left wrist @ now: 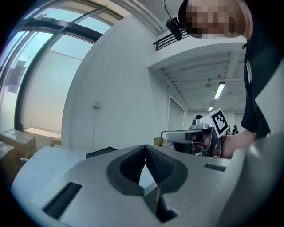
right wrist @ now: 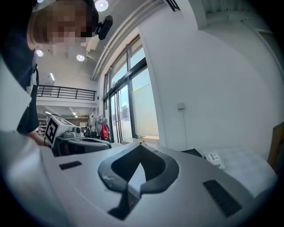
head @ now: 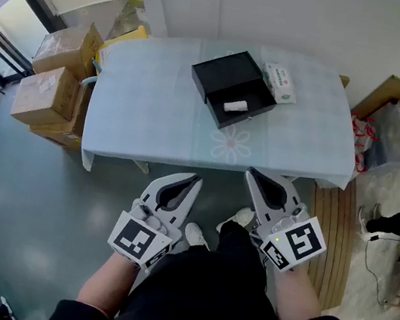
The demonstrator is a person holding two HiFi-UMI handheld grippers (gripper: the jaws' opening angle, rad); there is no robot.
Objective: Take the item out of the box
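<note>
An open black box (head: 232, 88) stands on the table (head: 155, 109), which is covered with a pale blue cloth. A small white item (head: 235, 106) lies inside the box. Both grippers hang side by side in front of the table's near edge, well short of the box. My left gripper (head: 196, 180) is shut with nothing between its jaws, and my right gripper (head: 252, 174) is shut and empty too. The left gripper view shows its jaws (left wrist: 145, 146) closed tip to tip, with the box (left wrist: 101, 152) far ahead. In the right gripper view the jaws (right wrist: 141, 144) also meet, and the box (right wrist: 193, 152) lies beyond.
A white and green packet (head: 280, 82) lies on the table just right of the box. Cardboard boxes (head: 49, 83) are stacked on the floor at the left. Wooden boards (head: 331, 232) and a bin (head: 393, 140) stand at the right, where another person's foot (head: 371, 222) shows.
</note>
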